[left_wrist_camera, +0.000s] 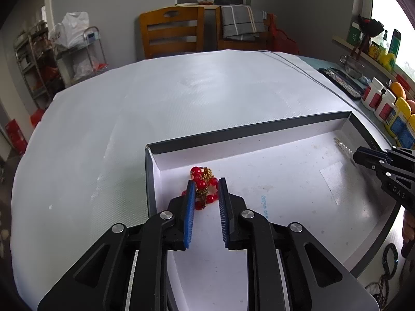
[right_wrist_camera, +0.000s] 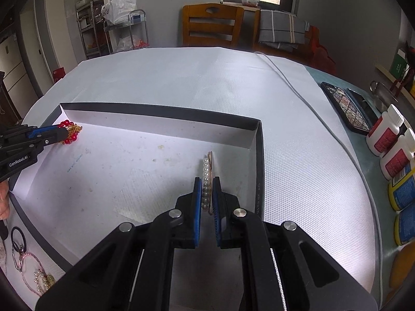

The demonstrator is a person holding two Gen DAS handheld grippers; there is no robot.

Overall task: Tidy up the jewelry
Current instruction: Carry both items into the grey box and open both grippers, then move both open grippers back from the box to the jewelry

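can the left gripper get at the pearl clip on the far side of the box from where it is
Probably not yet: the left gripper straddles the red bead piece, and the right gripper already straddles the pearl clip.

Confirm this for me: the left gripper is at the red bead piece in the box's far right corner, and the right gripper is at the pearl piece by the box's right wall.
One thing is wrong: the red bead piece lies in the box's far left corner, as both wrist views show. The left gripper is indeed at it, and the right gripper is at the pearl piece by the right wall.
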